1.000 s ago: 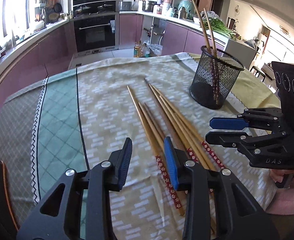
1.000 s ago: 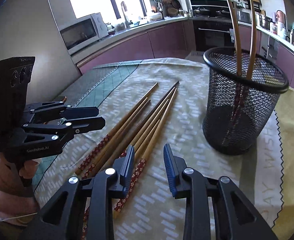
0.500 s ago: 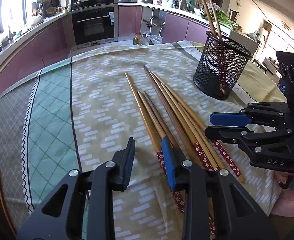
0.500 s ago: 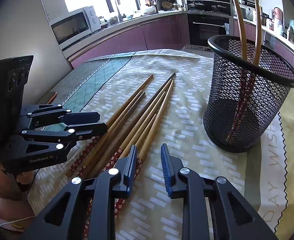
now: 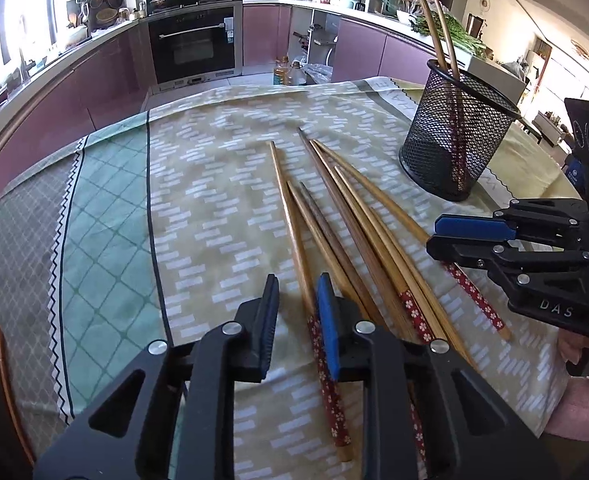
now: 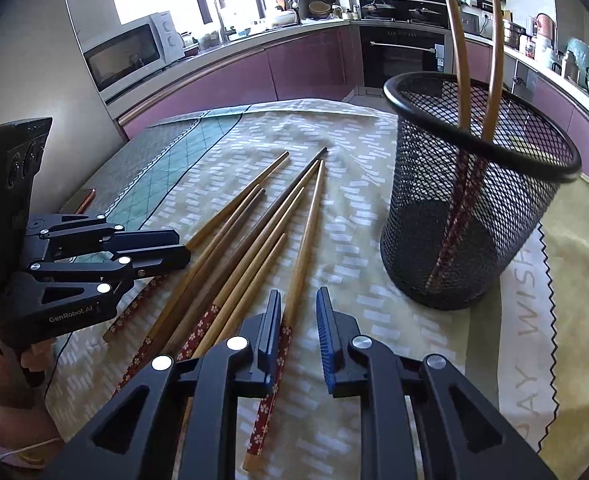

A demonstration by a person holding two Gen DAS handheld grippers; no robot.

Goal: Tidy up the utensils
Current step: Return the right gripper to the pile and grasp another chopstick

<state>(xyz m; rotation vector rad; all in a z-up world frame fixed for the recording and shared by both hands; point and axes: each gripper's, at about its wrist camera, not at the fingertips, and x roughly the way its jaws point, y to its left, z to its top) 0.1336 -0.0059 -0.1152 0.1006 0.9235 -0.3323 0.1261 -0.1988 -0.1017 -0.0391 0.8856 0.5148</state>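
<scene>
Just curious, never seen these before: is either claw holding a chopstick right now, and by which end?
Neither holds anything. The left claw and right claw are both open, low over the chopsticks lying on the tablecloth.

Wood, wire mesh and cloth under my tongs

My left gripper (image 5: 294, 322) and right gripper (image 6: 298, 334) are matt black plastic with ribbed blue pads; the chopsticks (image 5: 336, 216) are smooth wood with red flowered ends, the holder (image 6: 474, 216) is black metal mesh, the tablecloth (image 5: 214, 208) printed cloth.
</scene>
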